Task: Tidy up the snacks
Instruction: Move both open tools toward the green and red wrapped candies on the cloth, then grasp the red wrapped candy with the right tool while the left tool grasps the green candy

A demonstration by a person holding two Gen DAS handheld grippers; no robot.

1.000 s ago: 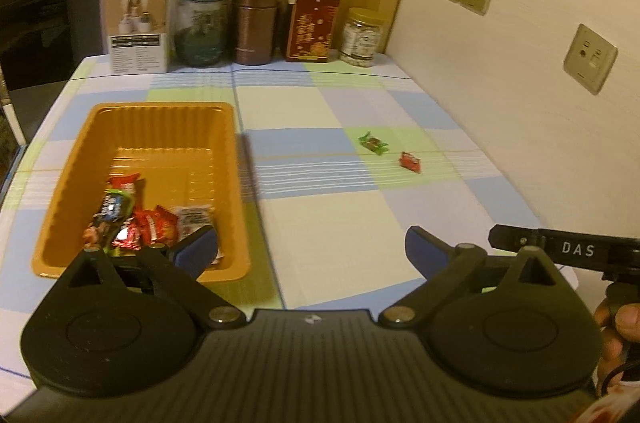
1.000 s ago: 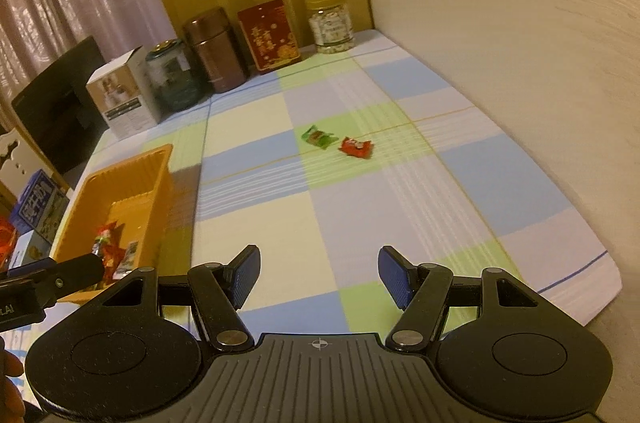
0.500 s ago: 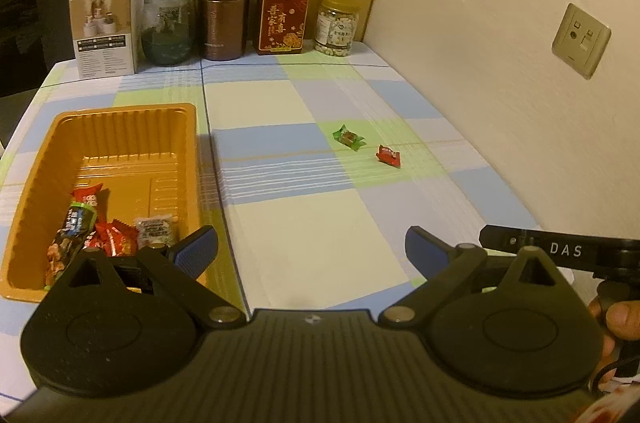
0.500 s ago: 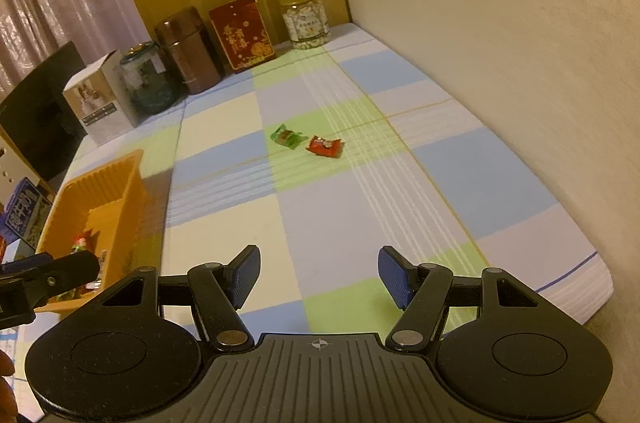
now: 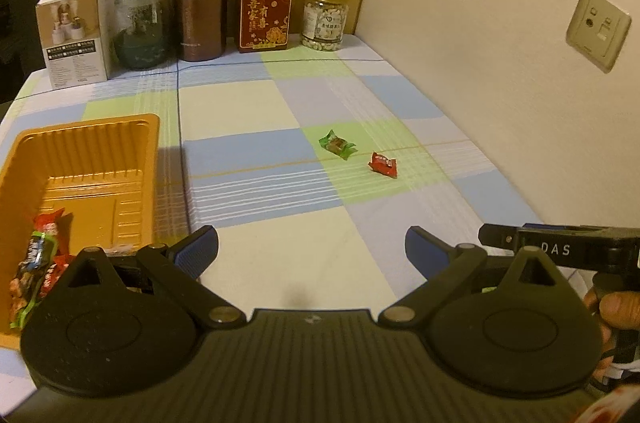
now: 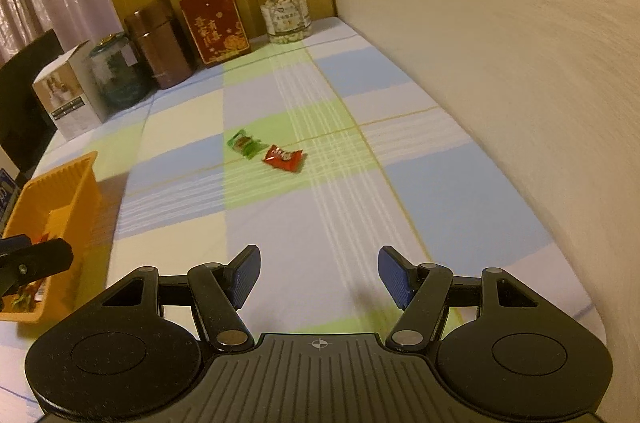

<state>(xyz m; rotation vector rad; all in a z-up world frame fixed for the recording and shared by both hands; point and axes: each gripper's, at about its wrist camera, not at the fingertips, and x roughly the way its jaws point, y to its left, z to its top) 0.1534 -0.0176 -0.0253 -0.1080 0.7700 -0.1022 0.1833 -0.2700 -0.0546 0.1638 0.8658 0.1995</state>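
Two wrapped snacks lie side by side on the checked tablecloth: a green one (image 5: 337, 144) (image 6: 245, 143) and a red one (image 5: 383, 164) (image 6: 283, 158). An orange tray (image 5: 100, 143) (image 6: 60, 183) at the left holds several wrapped snacks (image 5: 38, 259) at its near end. My left gripper (image 5: 312, 251) is open and empty above the cloth, just right of the tray. My right gripper (image 6: 319, 273) is also open and empty, well short of the two loose snacks. Part of the right gripper (image 5: 560, 249) and a hand (image 5: 616, 311) show at the left wrist view's right edge.
Along the back edge stand a white box (image 5: 74, 33), a glass jar (image 5: 140, 25), a brown canister (image 5: 200, 11), a red packet (image 5: 265, 13) and a jar of nuts (image 5: 325, 18). A wall with sockets (image 5: 598, 27) borders the table's right side.
Both grippers have shifted to the right and a little lower. The tray has slid toward the left edge of both views, and the two loose snacks now appear closer and more central.
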